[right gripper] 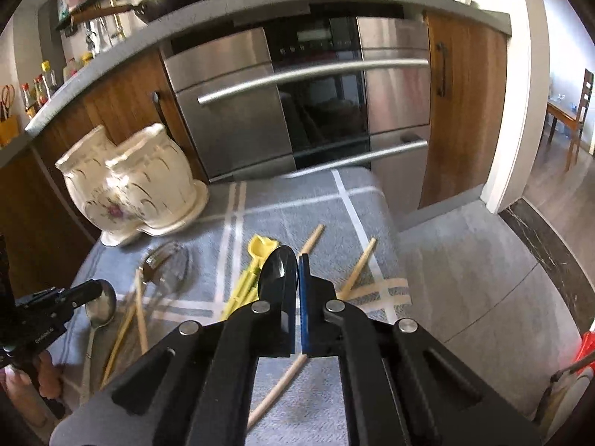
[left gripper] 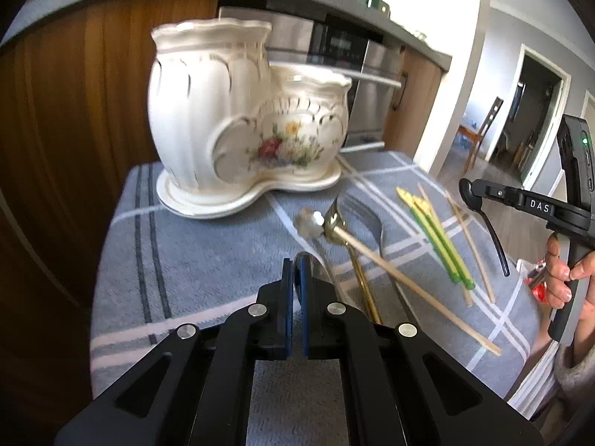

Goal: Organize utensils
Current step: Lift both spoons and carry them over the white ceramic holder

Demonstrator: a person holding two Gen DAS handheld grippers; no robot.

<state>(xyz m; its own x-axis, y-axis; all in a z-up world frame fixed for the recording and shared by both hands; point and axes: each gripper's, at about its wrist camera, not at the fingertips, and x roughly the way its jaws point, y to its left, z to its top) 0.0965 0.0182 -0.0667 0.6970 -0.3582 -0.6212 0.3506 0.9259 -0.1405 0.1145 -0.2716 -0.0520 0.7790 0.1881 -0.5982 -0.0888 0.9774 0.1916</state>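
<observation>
The left gripper has its jaws pinched on a silver spoon, its bowl at the tips, mid-frame; bare grey cloth lies open to the left, its edge near the dark lower left. The ceramic holder stands upper centre. The right gripper clamps a dark spoon, bowl pointing up-frame; chopsticks angle diagonally beyond.
</observation>
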